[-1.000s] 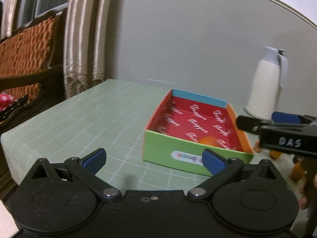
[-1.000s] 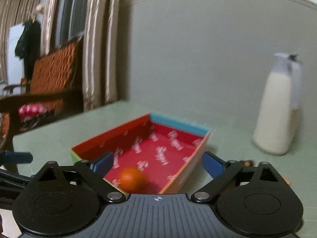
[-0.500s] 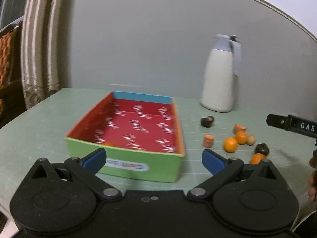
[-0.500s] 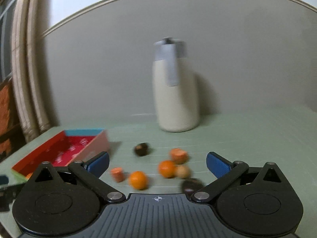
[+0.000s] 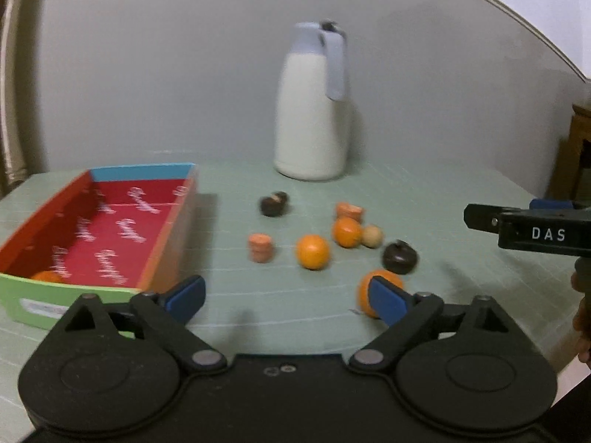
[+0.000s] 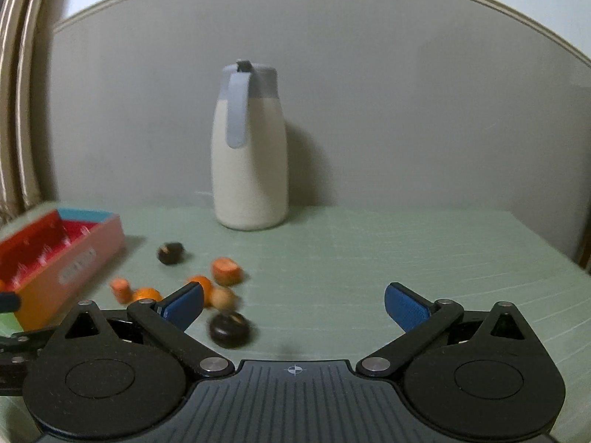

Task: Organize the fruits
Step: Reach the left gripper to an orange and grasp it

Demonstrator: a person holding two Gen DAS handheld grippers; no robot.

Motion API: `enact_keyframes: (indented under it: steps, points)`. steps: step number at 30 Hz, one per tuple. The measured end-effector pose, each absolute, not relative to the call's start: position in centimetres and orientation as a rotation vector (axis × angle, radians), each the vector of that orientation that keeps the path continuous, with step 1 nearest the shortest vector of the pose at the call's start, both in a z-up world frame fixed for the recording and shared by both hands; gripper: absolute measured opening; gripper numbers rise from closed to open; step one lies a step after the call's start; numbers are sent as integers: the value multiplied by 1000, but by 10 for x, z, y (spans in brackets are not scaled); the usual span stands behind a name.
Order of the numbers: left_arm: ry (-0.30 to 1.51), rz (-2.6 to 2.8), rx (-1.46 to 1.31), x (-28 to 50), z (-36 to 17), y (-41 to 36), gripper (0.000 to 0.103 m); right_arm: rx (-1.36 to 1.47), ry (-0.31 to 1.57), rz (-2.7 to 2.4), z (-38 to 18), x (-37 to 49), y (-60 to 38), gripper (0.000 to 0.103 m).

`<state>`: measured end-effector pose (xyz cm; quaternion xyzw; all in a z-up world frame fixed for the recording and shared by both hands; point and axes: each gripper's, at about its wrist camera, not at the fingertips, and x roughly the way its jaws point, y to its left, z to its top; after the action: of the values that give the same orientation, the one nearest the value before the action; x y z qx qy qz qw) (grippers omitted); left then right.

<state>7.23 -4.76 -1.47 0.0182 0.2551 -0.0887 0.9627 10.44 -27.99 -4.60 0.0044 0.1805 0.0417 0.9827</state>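
both grippers hover spread wide and empty — the left gripper [image 5: 286, 301] near the box, the right gripper [image 6: 293, 304] over bare cloth. the red-lined box [image 5: 94, 229] holds one orange fruit [image 5: 46, 277] in its near corner. other small fruits [image 5: 312, 251] lie scattered beside it on the green checked tablecloth [image 6: 406, 251]. a white jug [image 6: 249, 155] stands upright by the grey wall [image 6: 406, 110] — curtains [image 6: 16, 103] hang at far left.

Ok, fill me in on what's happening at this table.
A person holds two grippers and is sorting fruit into the colorful box. One orange already lies in it. The other pieces, among them an orange and a dark fruit, lie loose on the green table in front of a white jug. The left gripper and the right gripper are both open and empty.
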Motion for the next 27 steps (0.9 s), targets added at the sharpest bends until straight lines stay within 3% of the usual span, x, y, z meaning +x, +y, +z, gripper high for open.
enact_keyframes:
  steps: [18, 20, 21, 27]
  points:
    - [613, -257, 91, 105, -43, -109, 58, 85, 441, 24, -59, 113, -347, 103]
    - [639, -259, 106, 109, -47, -113, 36, 88, 449, 42, -60, 118, -346, 103]
    - [634, -264, 108, 108, -47, -114, 31, 79, 457, 45, -60, 122, -344, 103]
    - [612, -257, 107, 105, -44, -110, 28, 97, 472, 48, -63, 127, -342, 103]
